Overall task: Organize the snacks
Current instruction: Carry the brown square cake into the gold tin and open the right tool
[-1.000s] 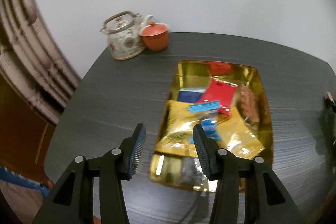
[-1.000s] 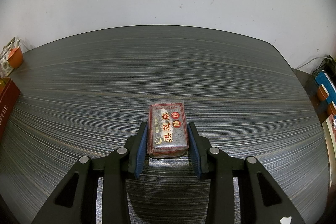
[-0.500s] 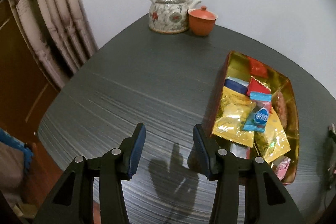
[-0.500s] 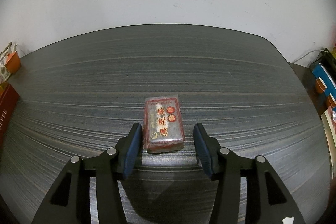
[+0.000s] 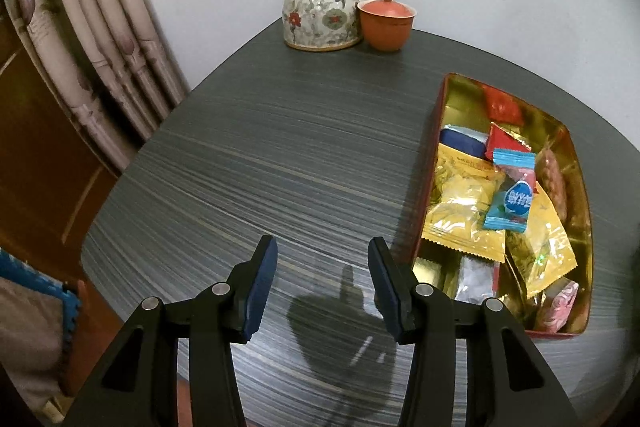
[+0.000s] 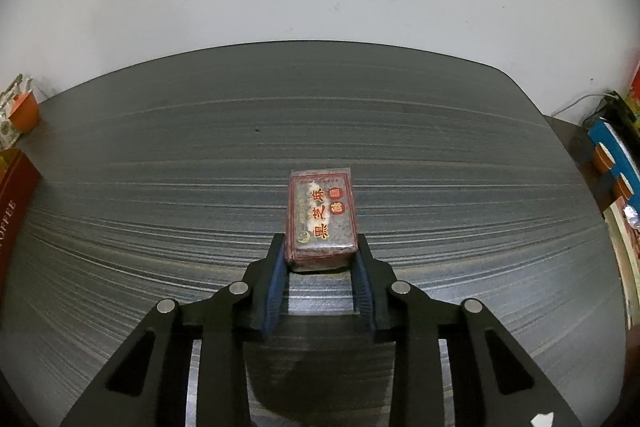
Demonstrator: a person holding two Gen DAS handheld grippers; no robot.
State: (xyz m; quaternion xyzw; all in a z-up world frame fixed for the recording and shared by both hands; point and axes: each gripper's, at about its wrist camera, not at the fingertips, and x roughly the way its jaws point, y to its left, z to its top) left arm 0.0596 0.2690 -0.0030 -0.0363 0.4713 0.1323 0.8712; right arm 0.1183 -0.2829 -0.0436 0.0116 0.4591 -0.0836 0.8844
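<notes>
Snack block and snack tin on the dark table

A flat, rectangular, clear-wrapped dark sesame block with red lettering (image 6: 322, 221) is clamped at its near end, lying lengthwise. An open red tin with gold lining (image 5: 452, 99) is filled with yellow, red and blue wrapped snacks (image 5: 464, 203).

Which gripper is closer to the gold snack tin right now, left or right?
Left. The left gripper hovers open above bare table just beside the gold tin. The right gripper is shut on a dark wrapped snack bar, with the tin at that view's far left edge.
</notes>
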